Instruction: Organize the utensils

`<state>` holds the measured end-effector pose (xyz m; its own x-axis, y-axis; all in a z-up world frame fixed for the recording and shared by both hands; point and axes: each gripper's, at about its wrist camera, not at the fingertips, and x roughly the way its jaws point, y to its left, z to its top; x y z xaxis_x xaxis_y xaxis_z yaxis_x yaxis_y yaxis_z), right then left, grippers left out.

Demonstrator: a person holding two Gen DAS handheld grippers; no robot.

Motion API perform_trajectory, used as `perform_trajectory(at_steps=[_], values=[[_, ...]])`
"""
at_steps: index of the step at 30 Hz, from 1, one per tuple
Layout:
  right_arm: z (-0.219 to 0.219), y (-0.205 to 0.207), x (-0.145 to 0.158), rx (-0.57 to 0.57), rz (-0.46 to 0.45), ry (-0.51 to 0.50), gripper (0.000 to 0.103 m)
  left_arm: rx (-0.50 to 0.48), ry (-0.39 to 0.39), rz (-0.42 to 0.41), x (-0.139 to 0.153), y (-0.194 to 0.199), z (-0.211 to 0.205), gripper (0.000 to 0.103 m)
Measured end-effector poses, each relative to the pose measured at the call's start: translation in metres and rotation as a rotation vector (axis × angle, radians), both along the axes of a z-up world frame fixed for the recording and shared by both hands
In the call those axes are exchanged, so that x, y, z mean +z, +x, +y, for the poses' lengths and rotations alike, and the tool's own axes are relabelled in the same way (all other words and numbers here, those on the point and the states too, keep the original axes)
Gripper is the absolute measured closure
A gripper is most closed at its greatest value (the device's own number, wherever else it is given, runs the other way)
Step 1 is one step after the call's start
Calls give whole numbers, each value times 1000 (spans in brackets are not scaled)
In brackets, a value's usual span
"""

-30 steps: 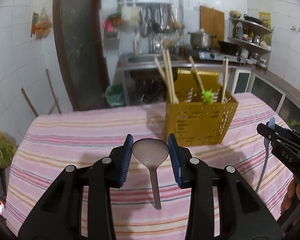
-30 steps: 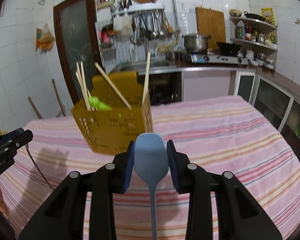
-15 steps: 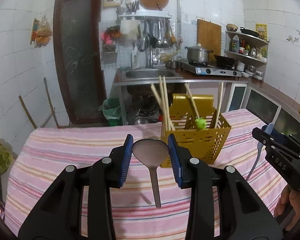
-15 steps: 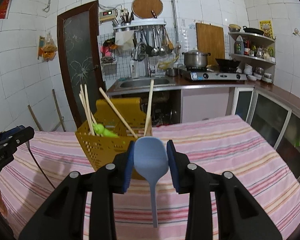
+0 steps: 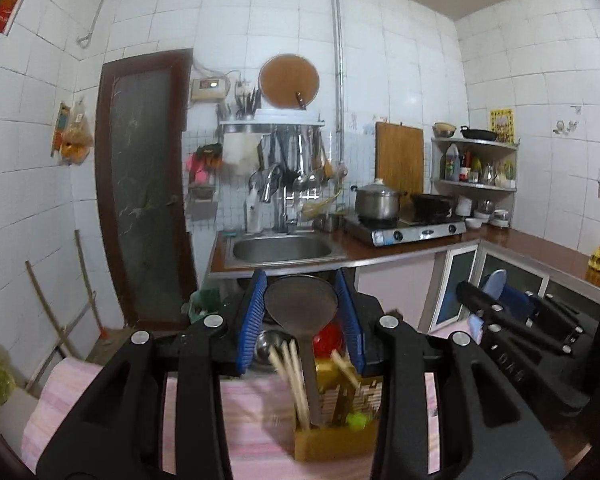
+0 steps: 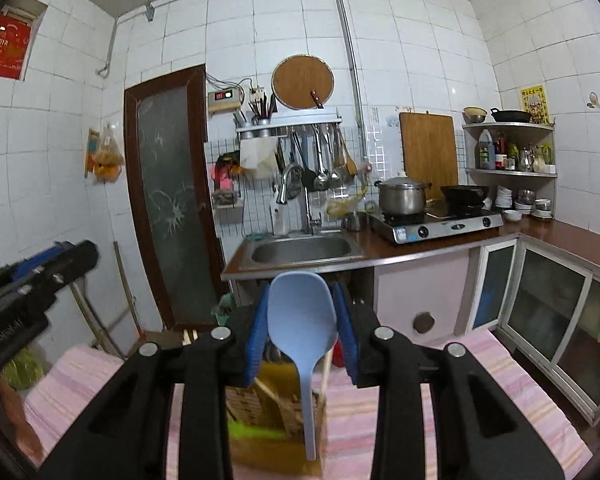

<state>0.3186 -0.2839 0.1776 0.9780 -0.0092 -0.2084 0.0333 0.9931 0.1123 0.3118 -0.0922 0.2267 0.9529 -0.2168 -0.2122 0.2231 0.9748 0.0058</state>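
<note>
Blue pads of the left hand-held gripper (image 5: 300,316) pinch a grey spoon (image 5: 300,304); the right hand-held gripper (image 6: 302,322) pinches a blue spoon (image 6: 302,312). Yellow utensil basket (image 5: 336,440) sits below both.

Door: we see a dark brown frame (image 6: 168,200) with frosted glass.
Sink: steel basin (image 6: 302,251) under the tap.
Stove: pot (image 6: 402,197) and black pan (image 6: 464,194) on top.
Wall: round board (image 6: 302,82), rectangular board (image 6: 429,152).
Table: pink striped cloth (image 6: 508,384), somewhat blurred.
</note>
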Motion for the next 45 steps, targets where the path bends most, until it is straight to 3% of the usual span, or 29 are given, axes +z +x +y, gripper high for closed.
perform_trajectory(at_steps=[4,14,18,22,24,26,29,31,35,37,40,45], values=[[0,26,-11,-6,1,24,71,-7,13,12,-20,33,-13,68],[-14,69,-93,-2,144,67,71,-9,-1,199,-117,91,-8,68],[-15,71,-113,-12,180,62,71,7,-12,241,-135,97,4,68],[-14,69,-119,-27,198,35,70,22,-33,255,-135,89,19,65],[-13,65,-114,-30,207,19,67,35,-49,250,-127,80,27,54],[-12,57,-107,-37,207,5,54,63,-61,220,-116,61,38,34],[-6,29,-92,-40,187,-36,45,100,-59,177,-101,29,54,21],[-2,10,-86,-35,181,-53,32,130,-64,157,-95,2,66,8],[7,-51,-87,-28,163,-98,14,155,-58,126,-96,-53,81,5],[11,-80,-93,-17,166,-114,7,160,-15,139,-107,-87,83,5],[16,-120,-106,-3,173,-122,4,199,24,132,-123,-129,85,5],[25,-177,-133,22,189,-129,4,200,-35,169,-159,-185,95,5]])
